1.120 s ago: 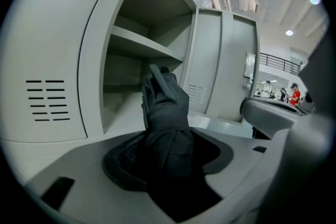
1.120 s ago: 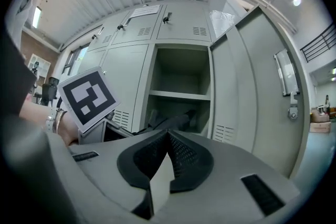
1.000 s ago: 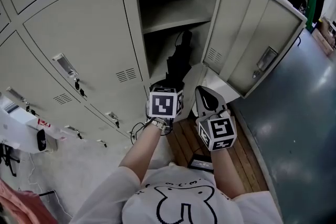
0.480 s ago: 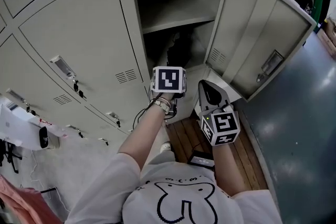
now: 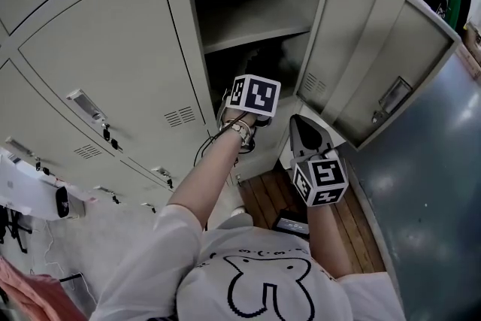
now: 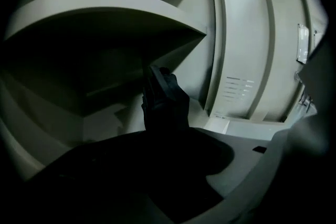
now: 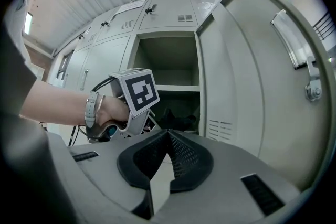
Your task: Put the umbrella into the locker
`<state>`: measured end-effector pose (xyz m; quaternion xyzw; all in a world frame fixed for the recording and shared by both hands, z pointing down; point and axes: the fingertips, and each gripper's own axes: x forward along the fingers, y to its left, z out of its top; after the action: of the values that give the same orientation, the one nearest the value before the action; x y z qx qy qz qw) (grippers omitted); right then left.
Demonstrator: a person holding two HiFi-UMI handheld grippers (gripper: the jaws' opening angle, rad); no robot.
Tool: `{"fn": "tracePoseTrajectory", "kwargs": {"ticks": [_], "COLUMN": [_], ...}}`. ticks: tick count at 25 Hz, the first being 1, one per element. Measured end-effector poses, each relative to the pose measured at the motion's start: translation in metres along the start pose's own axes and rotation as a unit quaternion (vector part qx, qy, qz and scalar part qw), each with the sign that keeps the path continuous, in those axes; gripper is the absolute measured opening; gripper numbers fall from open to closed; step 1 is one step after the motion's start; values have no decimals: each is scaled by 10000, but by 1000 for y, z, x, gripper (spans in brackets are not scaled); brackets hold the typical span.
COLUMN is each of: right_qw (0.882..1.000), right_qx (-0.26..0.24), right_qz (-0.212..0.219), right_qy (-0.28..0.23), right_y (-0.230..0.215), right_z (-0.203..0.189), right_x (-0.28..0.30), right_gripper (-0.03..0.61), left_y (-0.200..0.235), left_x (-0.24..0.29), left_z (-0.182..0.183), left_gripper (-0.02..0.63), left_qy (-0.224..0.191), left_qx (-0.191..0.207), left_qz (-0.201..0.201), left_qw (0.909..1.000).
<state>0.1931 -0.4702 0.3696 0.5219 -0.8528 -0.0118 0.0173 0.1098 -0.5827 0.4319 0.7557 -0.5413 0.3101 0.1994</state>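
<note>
The beige locker (image 5: 194,49) stands open, its door (image 5: 353,64) swung out to the right. A shelf (image 5: 255,20) splits the inside. My left gripper (image 5: 254,83) reaches into the lower compartment and is shut on the black folded umbrella (image 5: 264,60). In the left gripper view the umbrella (image 6: 164,99) sticks up from the dark jaws toward the compartment's back. The right gripper view shows the left gripper (image 7: 152,119) at the opening with the umbrella (image 7: 178,114) inside. My right gripper (image 5: 297,122) hovers in front of the locker's base, its pads (image 7: 178,157) shut on nothing.
Closed locker doors (image 5: 98,64) with latches fill the left. The open door stands close on the right of both grippers. Below lie a wooden floor strip (image 5: 264,195) with a black device (image 5: 289,225), and grey floor (image 5: 428,222) further right.
My left gripper has moved up and forward into the lower compartment, carrying the umbrella deeper in. My right gripper has shifted a little and stays shut.
</note>
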Motion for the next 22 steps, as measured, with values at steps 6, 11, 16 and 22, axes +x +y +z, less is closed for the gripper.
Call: {"fn": "tracePoseTrajectory", "kwargs": {"ticks": [6,11,16,22], "right_qw": [10000,9999,9999,9999], "right_qx": [-20,-40,-9,47], "right_qz": [-49,-53,-76,-120], "right_qy": [-33,-82,-72,-53], "right_y": [-9,-13,-15,-17], "right_z": [3,9,6,2], "right_x": [15,29,36,42], "right_gripper": [12,12,12,12], "left_y": [18,32,49,65], "left_x": [23,43,59,73], "left_z": [11,10,19,32], "left_gripper": [262,265,265,272], "left_qy": [245,581,655,669], "left_qx": [163,662,1404,2170], "left_qz": [253,558,1184,1744], "left_qw": [9992,9945,9808,9581]}}
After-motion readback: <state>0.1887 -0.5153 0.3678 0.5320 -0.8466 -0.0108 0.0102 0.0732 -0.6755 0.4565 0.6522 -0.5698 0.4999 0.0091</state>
